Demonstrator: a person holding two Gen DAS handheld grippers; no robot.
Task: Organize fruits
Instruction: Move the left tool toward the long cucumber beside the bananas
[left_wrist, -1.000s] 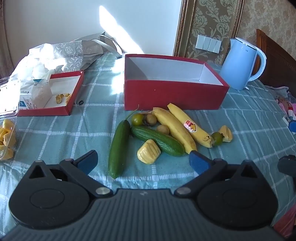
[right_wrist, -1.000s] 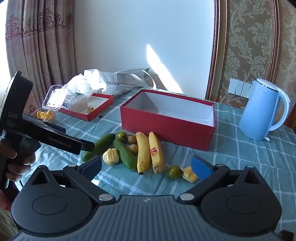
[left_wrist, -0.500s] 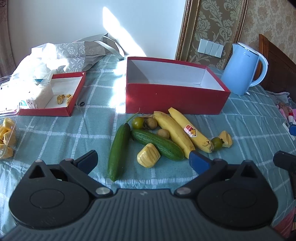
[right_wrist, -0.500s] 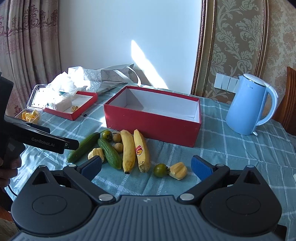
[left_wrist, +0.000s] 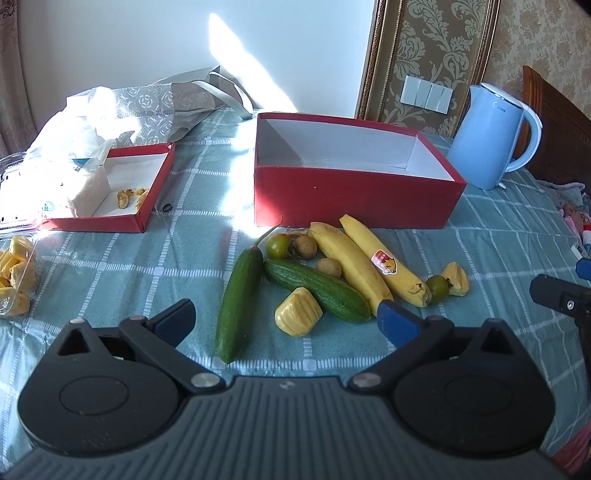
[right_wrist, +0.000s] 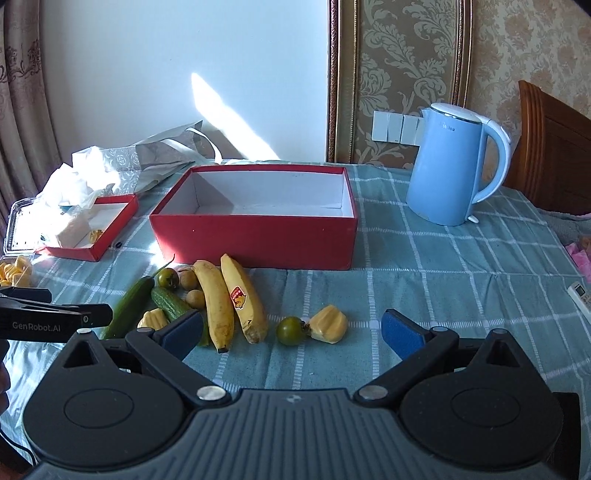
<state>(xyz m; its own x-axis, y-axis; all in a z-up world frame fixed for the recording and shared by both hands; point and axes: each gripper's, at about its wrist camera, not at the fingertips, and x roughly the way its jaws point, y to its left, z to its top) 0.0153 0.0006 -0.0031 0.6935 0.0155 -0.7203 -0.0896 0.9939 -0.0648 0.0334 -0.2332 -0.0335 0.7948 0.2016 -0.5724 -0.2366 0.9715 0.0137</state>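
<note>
**Fruit grouped before the red box, both hand-held grippers spread wide**

At the far left of the left wrist view, a clear container of yellow fruit pieces (left_wrist: 14, 280) is cut off by the frame edge. A shallow red lid (left_wrist: 107, 186) is seen beyond it, its left part hidden by a white bag. The left hand-held gripper (left_wrist: 286, 321) is held wide open with nothing between its fingers. On the checked surface (left_wrist: 110, 266) lie a long cucumber (left_wrist: 240, 302), a shorter cucumber (left_wrist: 316, 290), a jackfruit piece (left_wrist: 298, 316) and two bananas (left_wrist: 369, 267), just in front of the empty red box (left_wrist: 354, 199). Small round brown fruits beside the bananas are hard to identify. The right hand-held gripper (right_wrist: 293, 334) is likewise wide open and empty, above a green tomato (right_wrist: 290, 330) touching another jackfruit piece (right_wrist: 328, 325). A blue kettle (right_wrist: 456, 170) stands at right.
</note>
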